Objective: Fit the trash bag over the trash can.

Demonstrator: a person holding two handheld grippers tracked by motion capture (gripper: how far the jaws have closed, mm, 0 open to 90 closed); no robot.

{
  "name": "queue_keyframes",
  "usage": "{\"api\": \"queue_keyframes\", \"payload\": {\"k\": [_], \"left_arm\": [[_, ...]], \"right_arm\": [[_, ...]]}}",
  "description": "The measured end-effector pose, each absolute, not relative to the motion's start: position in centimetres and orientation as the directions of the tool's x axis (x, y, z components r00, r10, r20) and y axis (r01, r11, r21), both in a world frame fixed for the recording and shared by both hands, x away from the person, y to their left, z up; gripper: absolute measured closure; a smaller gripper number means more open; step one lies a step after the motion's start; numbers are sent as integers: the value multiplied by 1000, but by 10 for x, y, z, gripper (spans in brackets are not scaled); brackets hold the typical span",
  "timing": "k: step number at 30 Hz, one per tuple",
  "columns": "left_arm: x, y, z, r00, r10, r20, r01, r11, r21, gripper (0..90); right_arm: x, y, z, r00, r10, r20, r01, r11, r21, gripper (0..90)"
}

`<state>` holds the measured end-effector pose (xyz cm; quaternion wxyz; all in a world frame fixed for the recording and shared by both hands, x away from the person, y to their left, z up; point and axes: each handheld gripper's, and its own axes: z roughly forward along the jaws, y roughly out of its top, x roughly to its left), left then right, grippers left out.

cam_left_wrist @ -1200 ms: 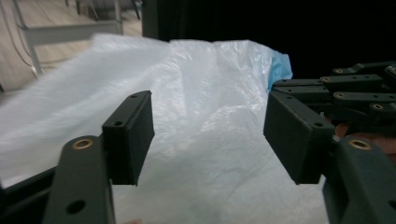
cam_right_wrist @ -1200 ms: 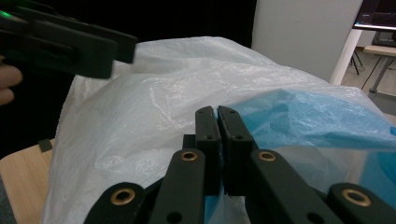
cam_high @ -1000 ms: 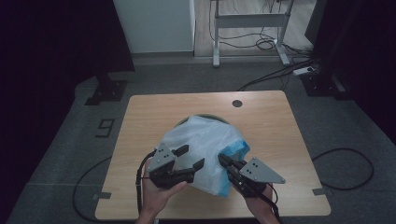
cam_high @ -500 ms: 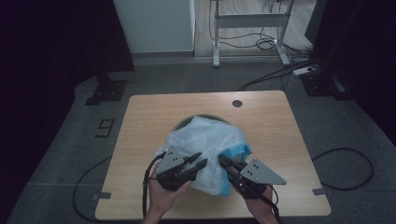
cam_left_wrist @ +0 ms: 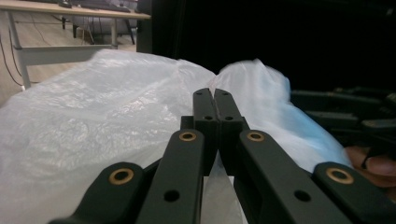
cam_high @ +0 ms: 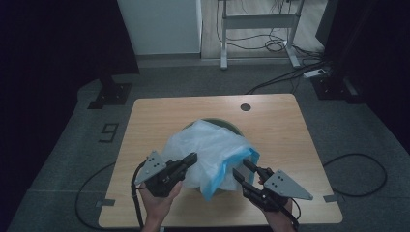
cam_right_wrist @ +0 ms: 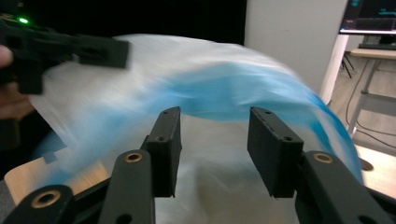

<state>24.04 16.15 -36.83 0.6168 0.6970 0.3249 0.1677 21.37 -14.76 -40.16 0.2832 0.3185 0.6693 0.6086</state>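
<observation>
A translucent white plastic bag (cam_high: pixel 212 150) with a blue edge is draped over a dark green bowl (cam_high: pixel 220 122) on the wooden table (cam_high: pixel 159 116). My left gripper (cam_high: pixel 193 157) is at the bag's near left side. Its jaws have just been closing and now stand together (cam_left_wrist: pixel 215 100) on a fold of the bag (cam_left_wrist: pixel 93 121), with film showing below the pads. My right gripper (cam_high: pixel 241 166) is at the blue edge on the near right. Its jaws have just been opening, and they stand apart (cam_right_wrist: pixel 215 135) in front of the blurred bag (cam_right_wrist: pixel 224 93), pressing on nothing.
A round cable hole (cam_high: pixel 246 107) sits near the table's far edge. Cables and a desk frame (cam_high: pixel 256 21) lie beyond the table. A "9" (cam_high: pixel 109 131) is marked on the floor at the left. Each gripper's cable trails off the near edge.
My left gripper has moved right to the bag and its jaws have shut. The right gripper's jaws have parted off the blue edge. The bag's top has shifted a little.
</observation>
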Motion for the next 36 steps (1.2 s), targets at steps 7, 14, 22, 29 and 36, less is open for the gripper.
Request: {"api": "queue_keyframes", "payload": {"k": [7,14,22,29,36], "left_arm": [[238,178,-367,723,659,-209,250,32,968,898],[239,186,-367,716,656,-240,264,64,962,898],[241,185,-367,714,654,-248,271,69,960,897],[243,181,-366,716,651,-251,274,69,959,897],[244,183,-365,713,650,-264,279,82,957,897]], "right_arm": [[219,-155,-406,-616,786,47,115,30,993,490],[219,-157,-406,-550,834,48,109,15,994,480],[219,-171,-409,-526,848,63,129,6,992,488],[227,-164,-409,-546,837,37,119,34,992,500],[224,-159,-406,-535,844,38,99,19,995,515]]}}
